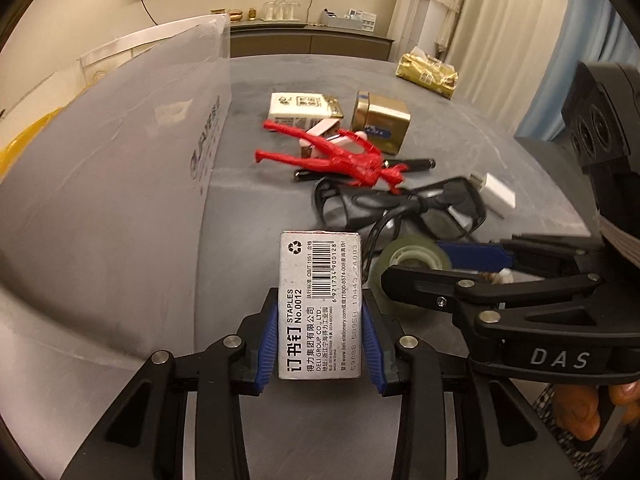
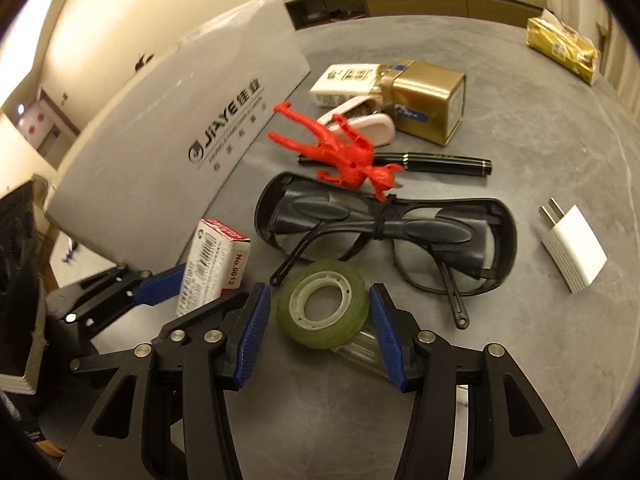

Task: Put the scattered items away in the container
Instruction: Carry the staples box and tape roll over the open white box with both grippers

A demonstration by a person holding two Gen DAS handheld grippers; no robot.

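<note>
1. Standing at the left of the grey table, the grey container is the largest item: a rigid box with printed lettering on its side wall, its opening not visible in either view.
2. Black safety glasses lie folded mid-table, just beyond the tape. Judged light, springy and awkward to clamp; best taken at the bridge or across a folded temple.
3. Gold tin sits at the far side, touching a white packet. Judged stiff and slick; hold across two flat faces.
4. Staple box is clamped between the blue pads of the left gripper, jaws closed on its long sides. In the right wrist view it stands tilted just beside the container wall. Judged a light cardboard shell with dense contents; firm side grip is suitable.
5. Red plastic figure lies across a black pen. Judged light, thin-limbed and breakable; take it by the torso.
6. White charger plug lies apart at the right.
7. Green tape roll rests flat on a clear holder between the spread jaws of the right gripper, neither pad touching it. Judged light and stiff; grip across the outer rim.
</note>
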